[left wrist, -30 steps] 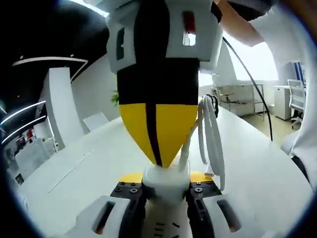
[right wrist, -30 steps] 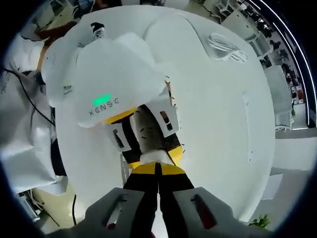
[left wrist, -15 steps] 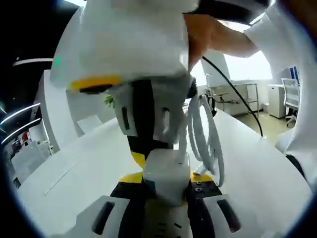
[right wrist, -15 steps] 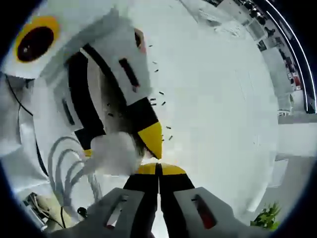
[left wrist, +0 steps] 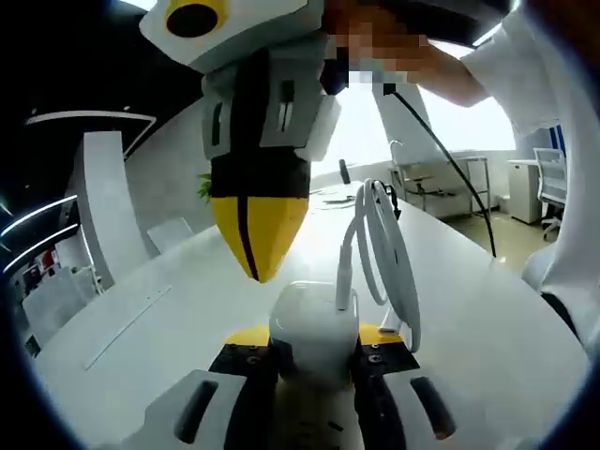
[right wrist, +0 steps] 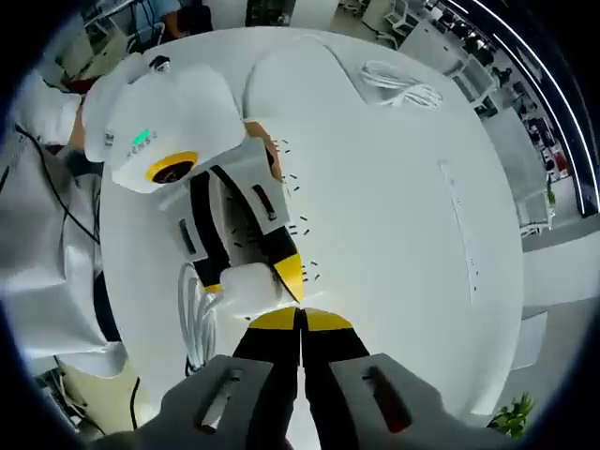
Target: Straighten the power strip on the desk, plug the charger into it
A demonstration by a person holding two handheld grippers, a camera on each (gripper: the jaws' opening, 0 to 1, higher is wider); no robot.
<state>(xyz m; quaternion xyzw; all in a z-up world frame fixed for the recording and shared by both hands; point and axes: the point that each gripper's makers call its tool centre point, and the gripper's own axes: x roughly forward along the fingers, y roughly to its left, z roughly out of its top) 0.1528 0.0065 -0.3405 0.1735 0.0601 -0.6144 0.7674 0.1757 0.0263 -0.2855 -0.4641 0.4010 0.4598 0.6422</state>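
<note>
- Gripping the white charger (left wrist: 313, 323) between its jaws, your left gripper (left wrist: 312, 361) holds it above the white desk (left wrist: 487, 309); the coiled cable (left wrist: 384, 253) loops up beside it.
- Your right gripper (right wrist: 301, 323) hangs just over the charger, jaws closed, empty.
- A power strip (right wrist: 401, 82) lies far across the desk.
- An open office: white chair (left wrist: 561, 183), bright windows (left wrist: 473, 117).

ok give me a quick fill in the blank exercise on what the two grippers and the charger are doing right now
1. The left gripper is shut on the white ____.
2. The jaws of the right gripper are ____, with nothing between them.
3. The pads at the tips of the right gripper's jaws are coloured ____.
4. The charger trails a looped white ____.

Missing words: charger; shut; yellow; cable
</note>
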